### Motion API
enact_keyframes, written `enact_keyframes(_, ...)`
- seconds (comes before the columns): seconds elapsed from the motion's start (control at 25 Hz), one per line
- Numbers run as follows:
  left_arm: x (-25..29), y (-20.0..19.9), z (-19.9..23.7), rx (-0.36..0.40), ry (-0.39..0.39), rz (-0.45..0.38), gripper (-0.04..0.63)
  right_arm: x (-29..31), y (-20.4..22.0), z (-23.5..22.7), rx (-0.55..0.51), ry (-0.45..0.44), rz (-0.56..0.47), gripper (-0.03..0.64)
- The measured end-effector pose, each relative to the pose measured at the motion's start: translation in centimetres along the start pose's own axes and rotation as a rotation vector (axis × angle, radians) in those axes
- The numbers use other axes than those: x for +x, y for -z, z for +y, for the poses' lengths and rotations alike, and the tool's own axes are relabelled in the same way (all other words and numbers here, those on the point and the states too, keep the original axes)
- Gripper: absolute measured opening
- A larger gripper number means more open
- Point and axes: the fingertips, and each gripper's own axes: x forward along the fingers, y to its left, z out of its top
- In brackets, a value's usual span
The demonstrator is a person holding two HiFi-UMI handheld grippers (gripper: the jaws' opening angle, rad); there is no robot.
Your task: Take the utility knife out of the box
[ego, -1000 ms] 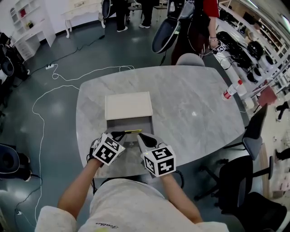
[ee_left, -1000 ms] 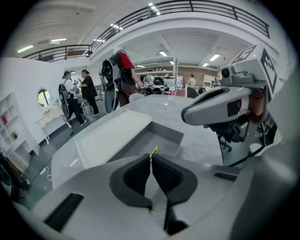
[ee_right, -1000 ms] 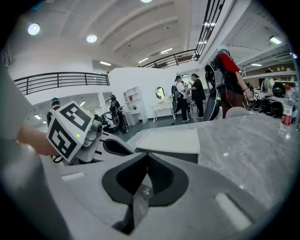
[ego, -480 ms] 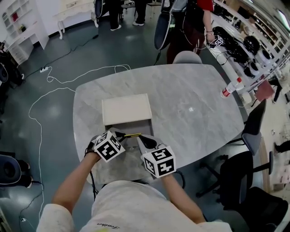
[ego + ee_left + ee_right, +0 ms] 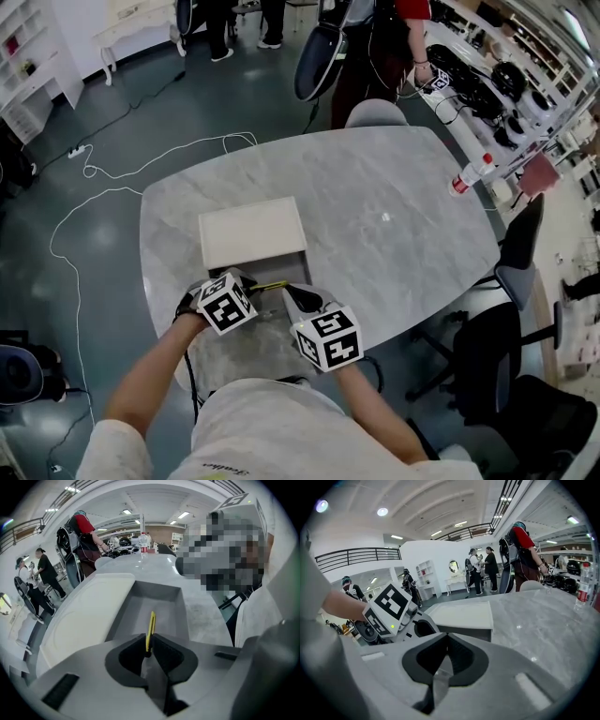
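**Left gripper pinching the knife at the near edge of the box**

Your left gripper (image 5: 249, 282) has its jaws clamped on the tail end of the utility knife (image 5: 273, 284). In the left gripper view, the yellow knife (image 5: 151, 627) stands on edge between the two black pads and points forward over the open grey tray of the box (image 5: 157, 603). I cannot tell whether its far tip touches the tray floor.

Your left forearm comes in from the near-left side of the box (image 5: 252, 232). That hand holds the gripper at the box's near-left corner, with the marker cube facing up.

Your right gripper (image 5: 292, 292) has its jaws pressed together on nothing, as the right gripper view (image 5: 446, 642) shows. It sits just off the box's near-right corner and points toward the knife. Your right forearm reaches forward from your body, roughly mirroring the left.

The box's white lid (image 5: 246, 225) covers its far part. Only the near part of the tray is open.
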Motion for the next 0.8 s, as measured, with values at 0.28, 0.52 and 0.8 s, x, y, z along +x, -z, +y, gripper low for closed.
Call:
enact_keyframes(0.28,1.3,0.2,-0.2,0.039,0.039,0.042,0.023,0.2,0.0,-0.6,0.010,0.005,0.015,0.005)
enact_keyframes(0.52,1.9,0.2,0.0,0.059,0.048,0.055,0.023,0.3,0.1,-0.9,0.013,0.009,0.025,0.005)
enact_keyframes(0.8,2.8,0.5,-0.1,0.075,0.072,0.076,0.058,0.4,0.2,-1.3,0.020,0.014,0.030,0.005)
